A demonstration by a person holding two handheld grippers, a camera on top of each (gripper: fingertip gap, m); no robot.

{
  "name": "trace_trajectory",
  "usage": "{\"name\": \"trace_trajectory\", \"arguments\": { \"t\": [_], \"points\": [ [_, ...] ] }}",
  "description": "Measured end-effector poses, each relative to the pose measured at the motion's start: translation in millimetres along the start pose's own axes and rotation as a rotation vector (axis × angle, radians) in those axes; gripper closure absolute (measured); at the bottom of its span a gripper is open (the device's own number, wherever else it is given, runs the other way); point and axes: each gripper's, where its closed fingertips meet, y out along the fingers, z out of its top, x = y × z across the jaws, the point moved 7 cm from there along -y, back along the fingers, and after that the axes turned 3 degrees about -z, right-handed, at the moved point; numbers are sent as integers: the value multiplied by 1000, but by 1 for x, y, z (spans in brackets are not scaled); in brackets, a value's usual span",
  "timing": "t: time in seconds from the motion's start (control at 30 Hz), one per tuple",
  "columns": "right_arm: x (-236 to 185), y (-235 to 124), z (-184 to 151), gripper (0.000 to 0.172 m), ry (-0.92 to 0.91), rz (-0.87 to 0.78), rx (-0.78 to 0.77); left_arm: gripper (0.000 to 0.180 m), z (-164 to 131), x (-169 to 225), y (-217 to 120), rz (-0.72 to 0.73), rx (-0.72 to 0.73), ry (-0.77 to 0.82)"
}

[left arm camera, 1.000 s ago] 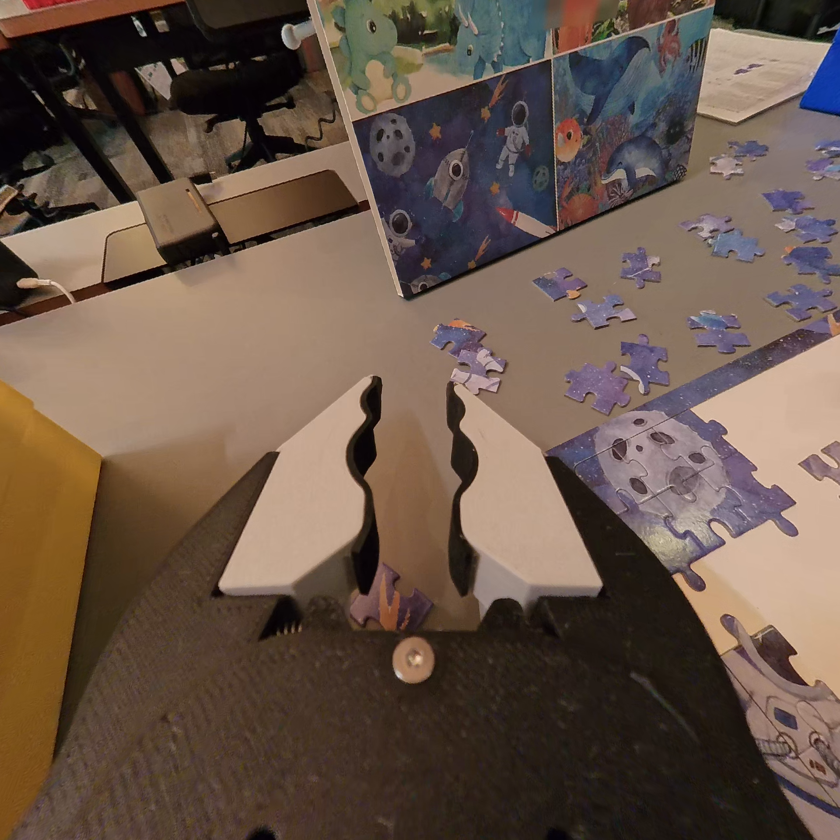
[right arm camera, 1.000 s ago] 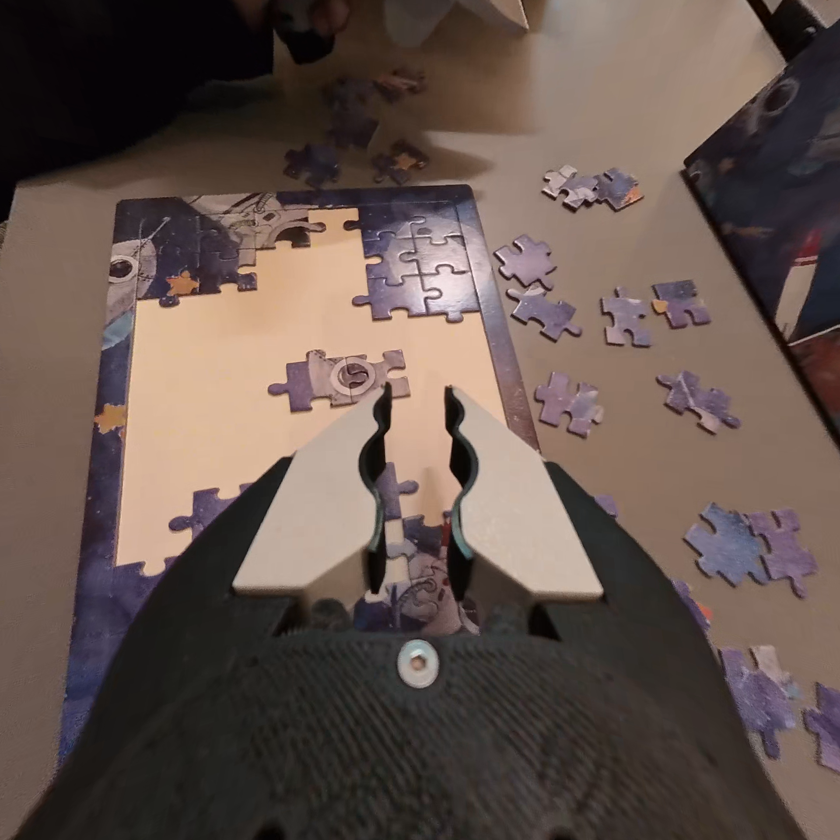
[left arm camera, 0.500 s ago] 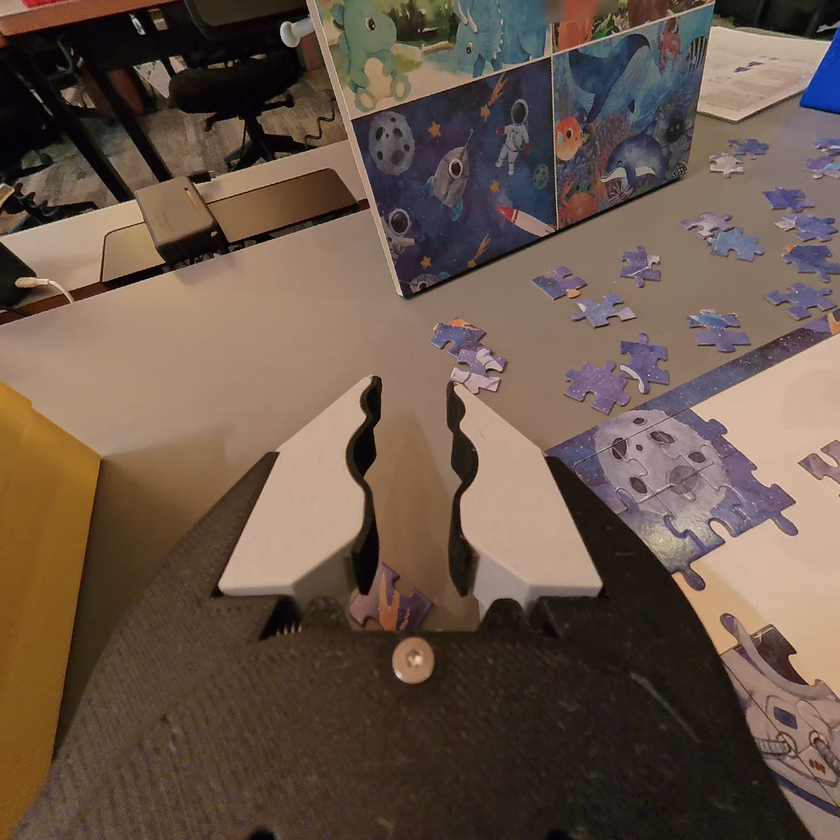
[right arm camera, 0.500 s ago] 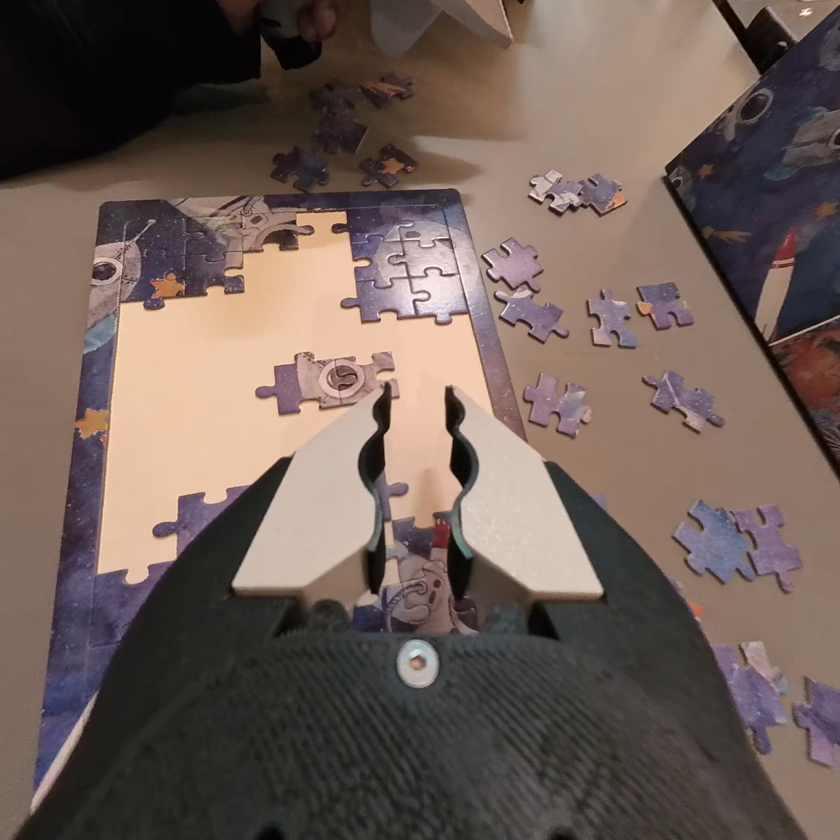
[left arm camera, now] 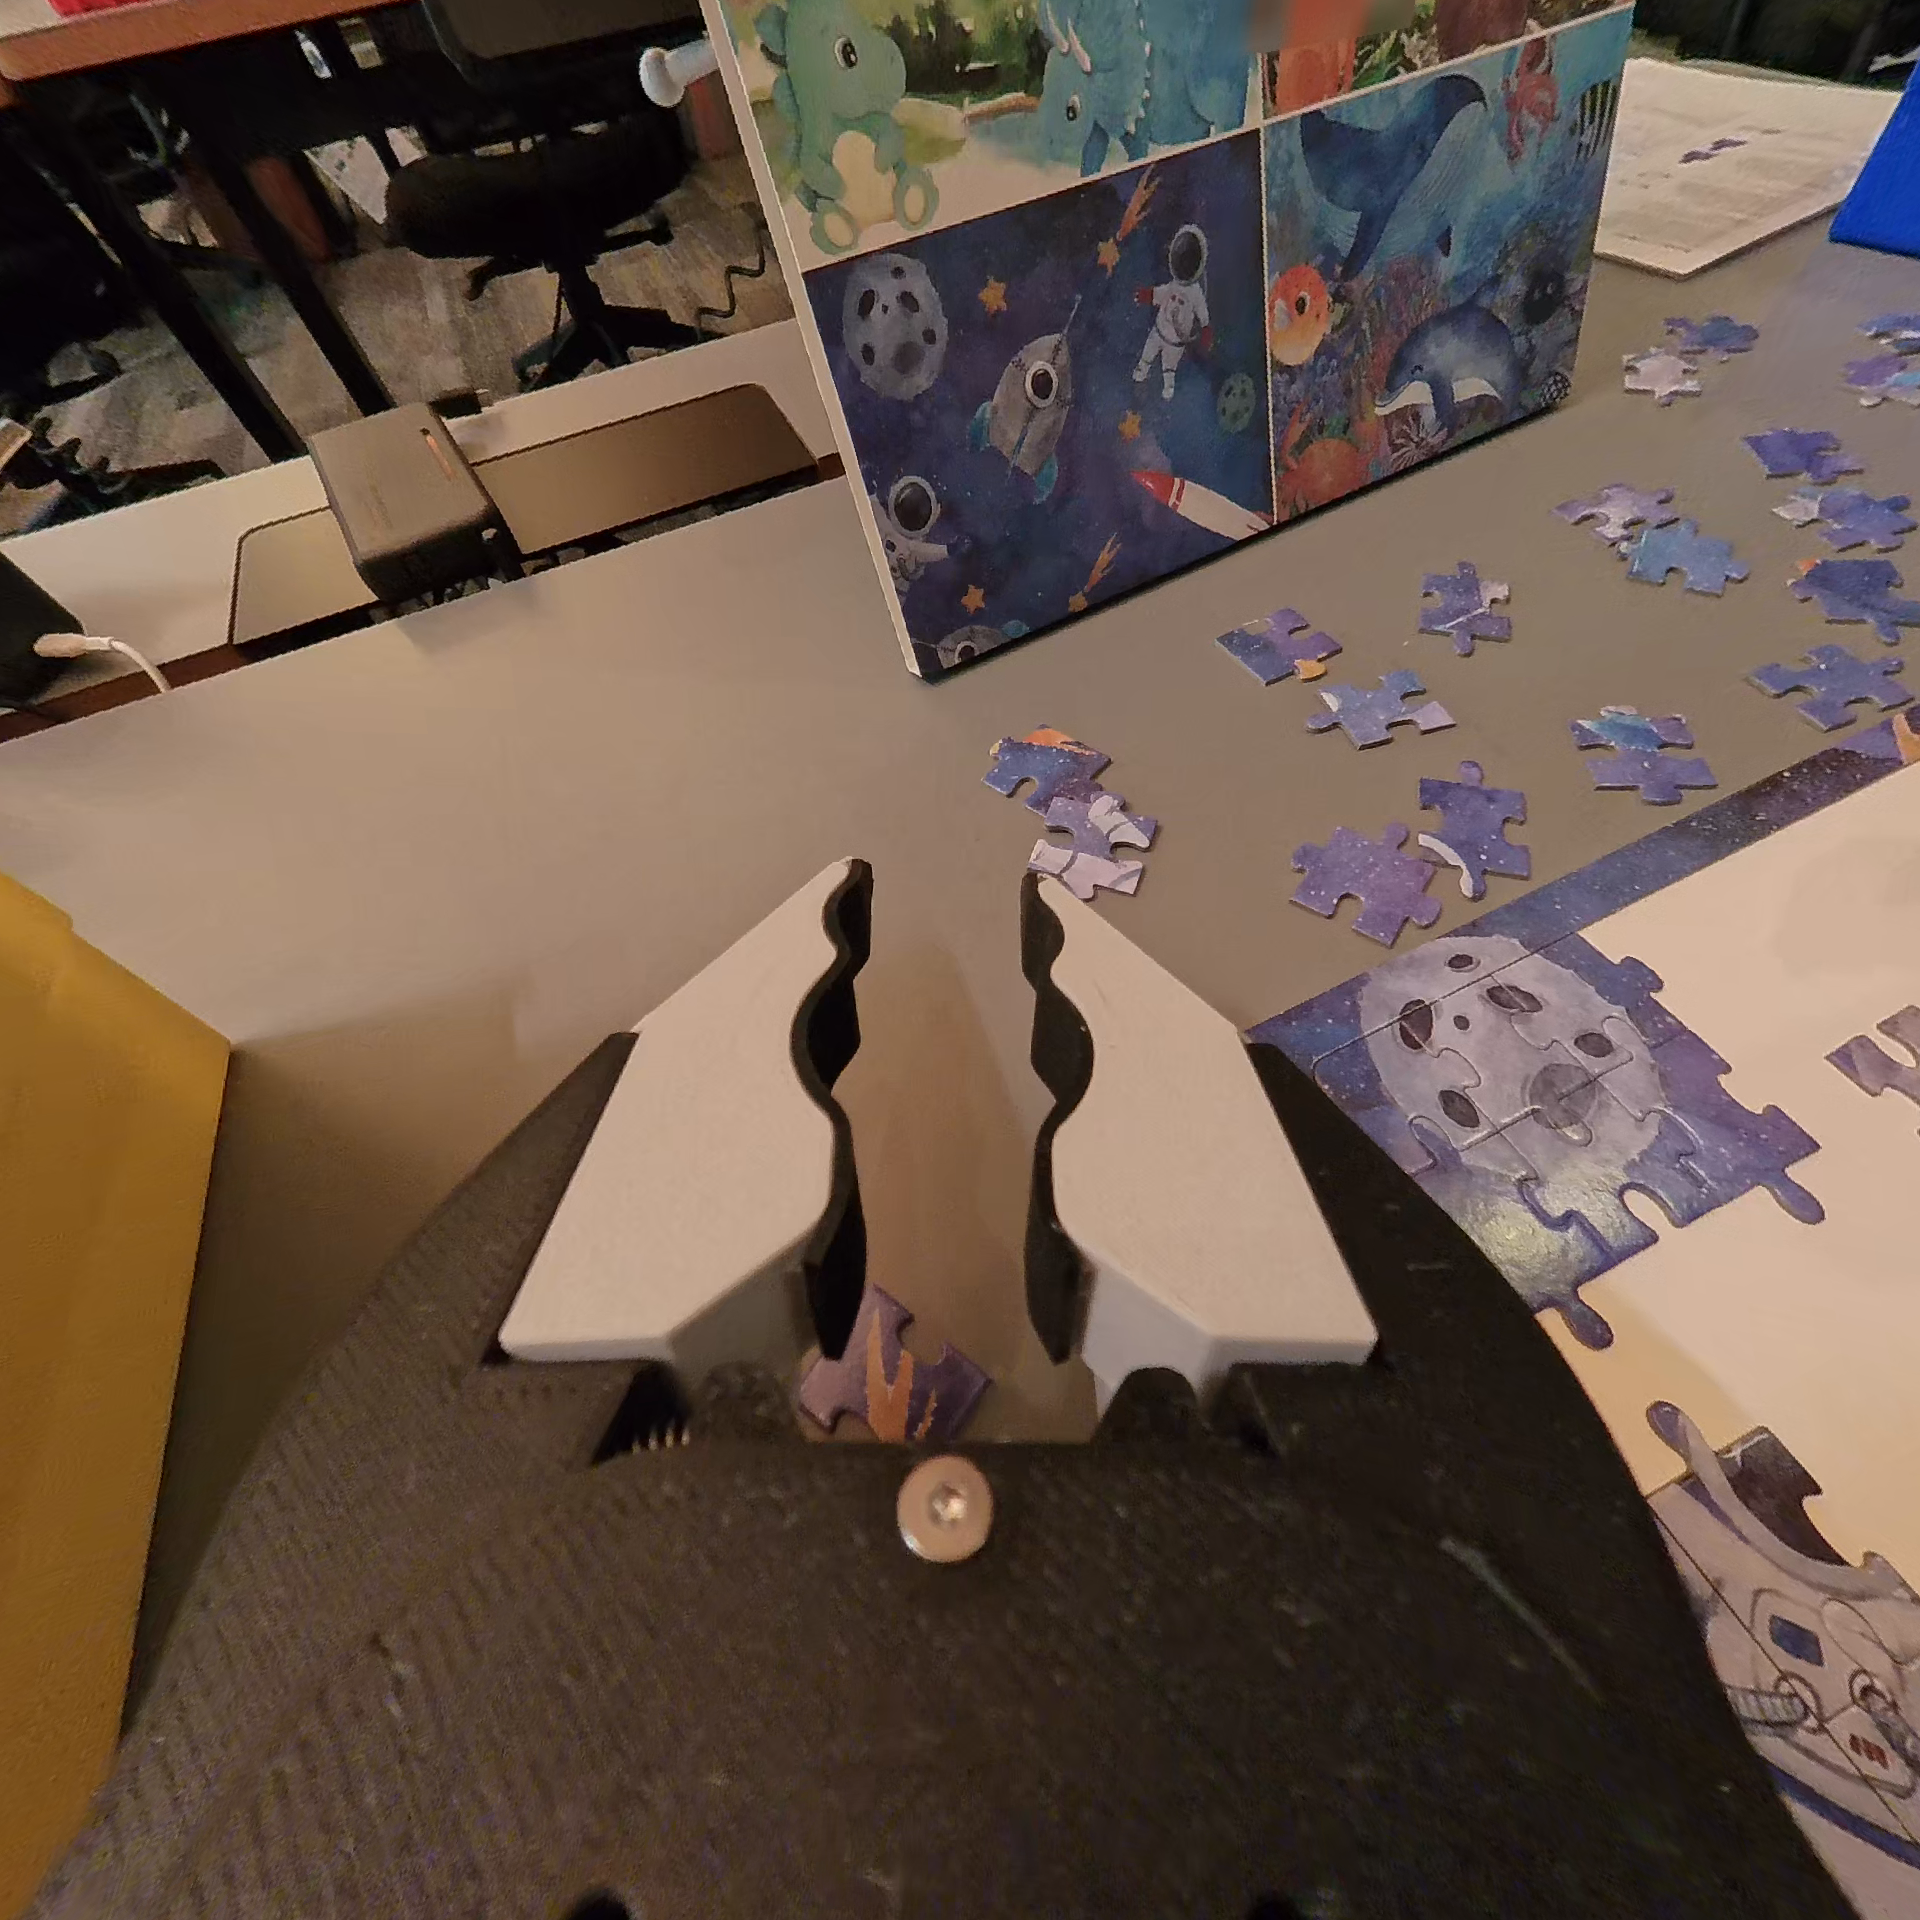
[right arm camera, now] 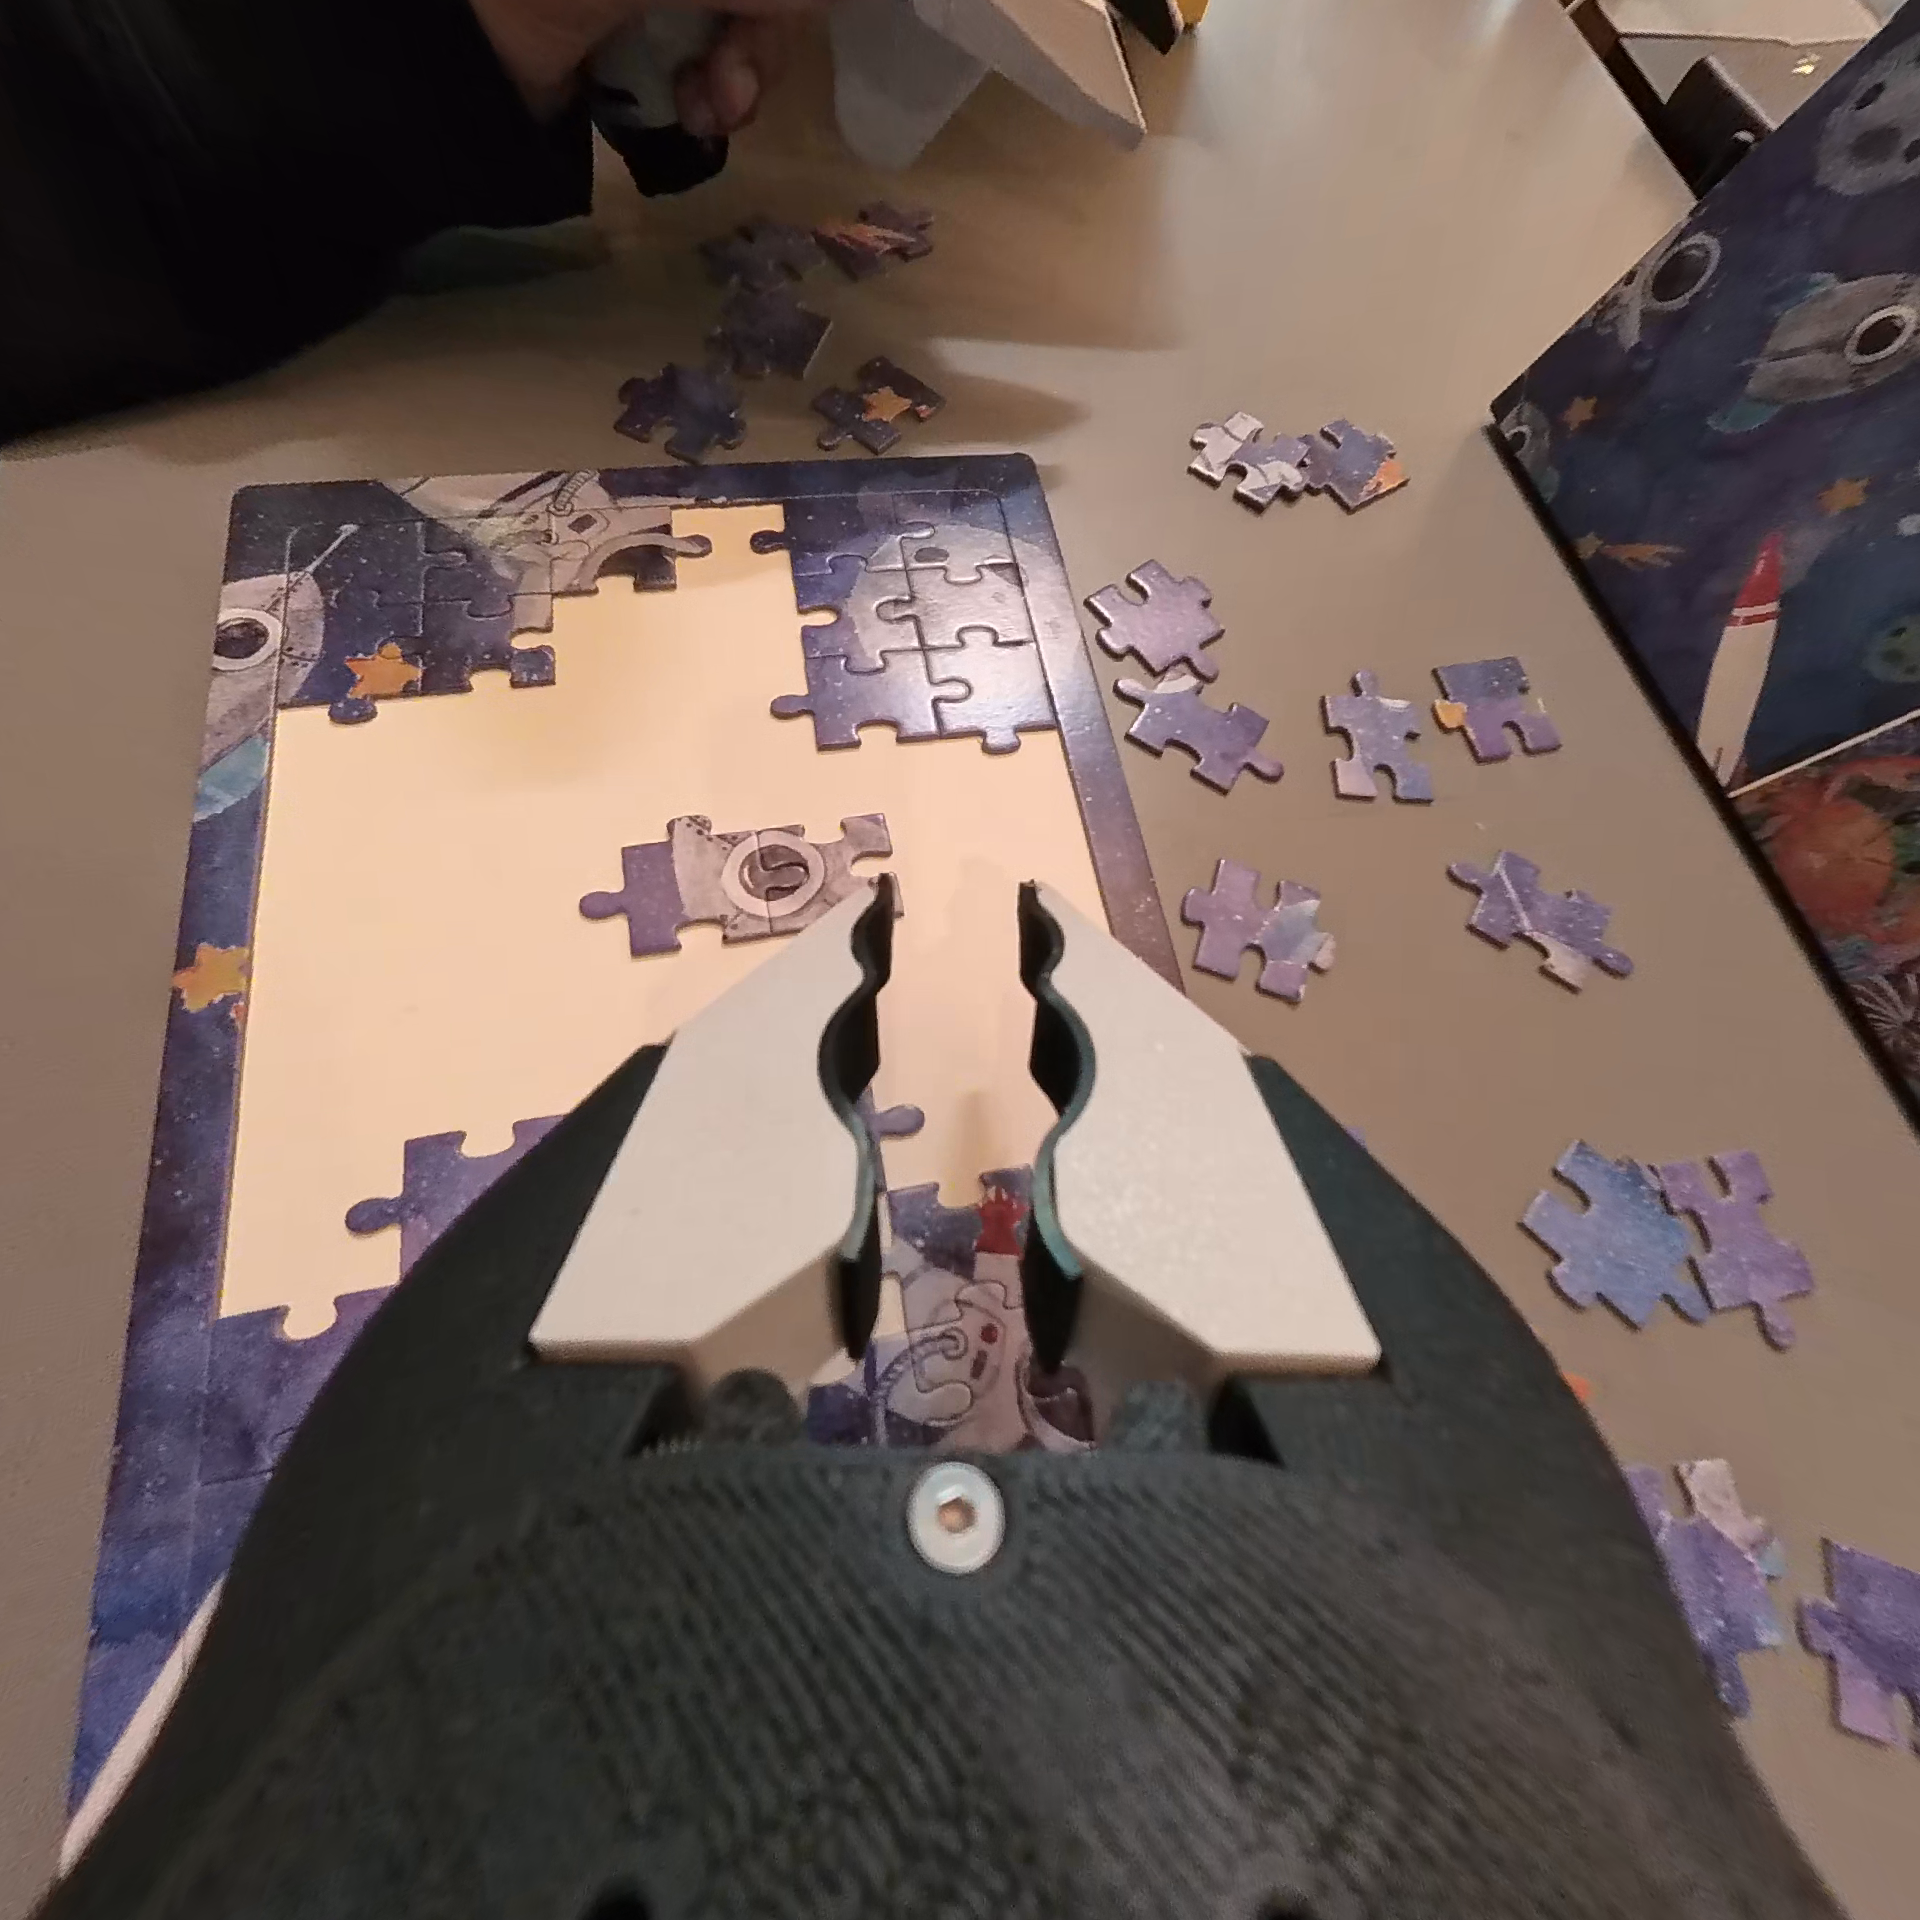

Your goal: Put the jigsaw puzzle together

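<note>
My left gripper [left arm camera: 940, 878] is open and empty, low over the grey table [left arm camera: 520, 831]. A purple puzzle piece with orange streaks [left arm camera: 894, 1382] lies on the table under its base, apart from the pads. A small heap of pieces [left arm camera: 1081, 821] lies just right of its right fingertip. My right gripper [right arm camera: 954, 894] is open and empty above the puzzle board [right arm camera: 468, 935]. Its left fingertip is next to two joined pieces with a grey ring [right arm camera: 748, 878]. The left gripper's white fingers [right arm camera: 904, 114] show at the top of the right wrist view, with a hand.
A picture box [left arm camera: 1195, 312] stands behind the loose pieces [left arm camera: 1382, 707]. A yellow object [left arm camera: 94, 1247] is at the left. Several loose pieces [right arm camera: 1257, 925] lie right of the board. The board's corners hold joined pieces [right arm camera: 925, 644]. A dark sleeve [right arm camera: 208, 156] is at the far left. The left gripper's tips are roughly 20 centimetres from the right gripper's.
My right gripper has shifted slightly, so the board sits a little farther left and the box shows more at the right. Its jaws stay open. The left gripper has not moved.
</note>
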Motion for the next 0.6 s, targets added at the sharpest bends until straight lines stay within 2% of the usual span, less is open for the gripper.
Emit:
{"name": "trace_trajectory", "arguments": {
  "t": [0.33, 0.6],
  "points": [
    [-10, 5, -2, 136, -1, 93, -15, 153, 0, 0, 0, 0, 0, 0],
    [-27, 12, 2, 108, 36, 186, -56, 153, 0, 0, 0, 2, -2, 1]
  ]
}}
